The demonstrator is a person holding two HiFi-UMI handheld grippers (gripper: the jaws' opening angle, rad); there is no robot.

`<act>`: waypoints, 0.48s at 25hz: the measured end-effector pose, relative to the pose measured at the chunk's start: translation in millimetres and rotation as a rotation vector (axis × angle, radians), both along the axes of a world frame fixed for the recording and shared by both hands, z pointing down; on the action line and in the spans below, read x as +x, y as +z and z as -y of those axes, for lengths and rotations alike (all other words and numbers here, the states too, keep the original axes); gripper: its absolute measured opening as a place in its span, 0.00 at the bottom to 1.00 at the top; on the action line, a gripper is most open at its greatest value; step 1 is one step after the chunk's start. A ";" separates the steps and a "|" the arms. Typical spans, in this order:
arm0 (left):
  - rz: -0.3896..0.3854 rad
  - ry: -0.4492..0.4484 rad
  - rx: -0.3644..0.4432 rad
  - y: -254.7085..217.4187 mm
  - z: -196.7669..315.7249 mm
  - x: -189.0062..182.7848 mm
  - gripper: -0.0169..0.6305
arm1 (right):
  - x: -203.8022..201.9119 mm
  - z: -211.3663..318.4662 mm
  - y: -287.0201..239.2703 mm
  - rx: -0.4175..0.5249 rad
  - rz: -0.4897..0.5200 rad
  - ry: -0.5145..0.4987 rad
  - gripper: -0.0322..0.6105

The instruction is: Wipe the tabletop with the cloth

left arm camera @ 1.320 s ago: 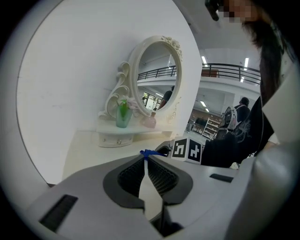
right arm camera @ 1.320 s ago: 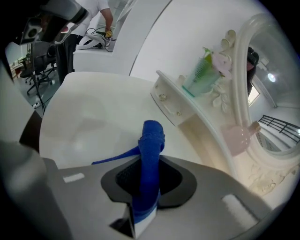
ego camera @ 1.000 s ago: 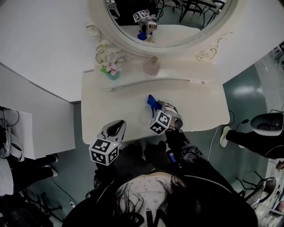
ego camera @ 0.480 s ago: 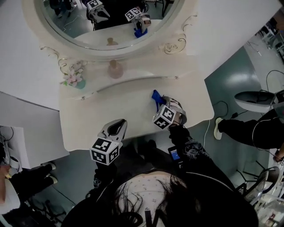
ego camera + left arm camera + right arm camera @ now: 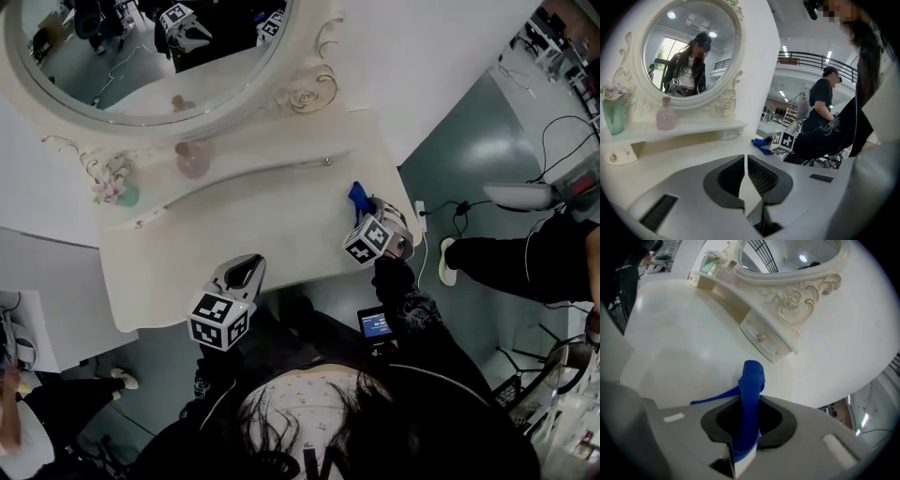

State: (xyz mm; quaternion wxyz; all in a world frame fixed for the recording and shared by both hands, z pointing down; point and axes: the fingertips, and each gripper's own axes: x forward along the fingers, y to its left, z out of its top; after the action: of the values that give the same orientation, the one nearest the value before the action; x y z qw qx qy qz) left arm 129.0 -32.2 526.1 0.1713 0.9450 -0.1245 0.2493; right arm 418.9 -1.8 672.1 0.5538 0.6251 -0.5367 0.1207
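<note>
The right gripper [image 5: 371,212] pinches a crumpled blue cloth [image 5: 357,197] between its fingers at the right edge of the cream table [image 5: 234,234]. The left gripper [image 5: 244,270] hovers with its fingers pressed together, empty.

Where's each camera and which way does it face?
Head view: on the head, steeply down at the tabletop; hair, sleeve, left gripper, right gripper show.
Left gripper view: on that gripper, toward the mirror; its shut fingers.
Right gripper view: on that gripper, toward the drawer; fingers clamping the cloth.
Shared: the cloth, in all three.

Open tabletop [image 5: 246,230], vase [image 5: 120,192] and bottle [image 5: 192,160] along back shelf [image 5: 274,155]
</note>
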 end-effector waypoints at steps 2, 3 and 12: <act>0.004 0.008 0.003 -0.5 -2.9 6.3 0.03 | 17.6 -11.5 0.4 -0.003 0.001 0.032 0.16; 0.006 0.010 0.004 -0.6 -4.2 8.8 0.03 | 26.2 -16.9 0.6 -0.005 0.002 0.048 0.16; 0.032 0.010 0.011 -0.6 -19.5 13.6 0.03 | 77.3 -48.2 -1.4 0.050 0.063 0.204 0.16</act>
State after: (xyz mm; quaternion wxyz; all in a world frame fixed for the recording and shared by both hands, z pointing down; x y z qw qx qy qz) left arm 142.6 -12.8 525.5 0.1627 0.9424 -0.1239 0.2647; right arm 496.2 46.4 670.7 0.5056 0.6860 -0.4904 0.1824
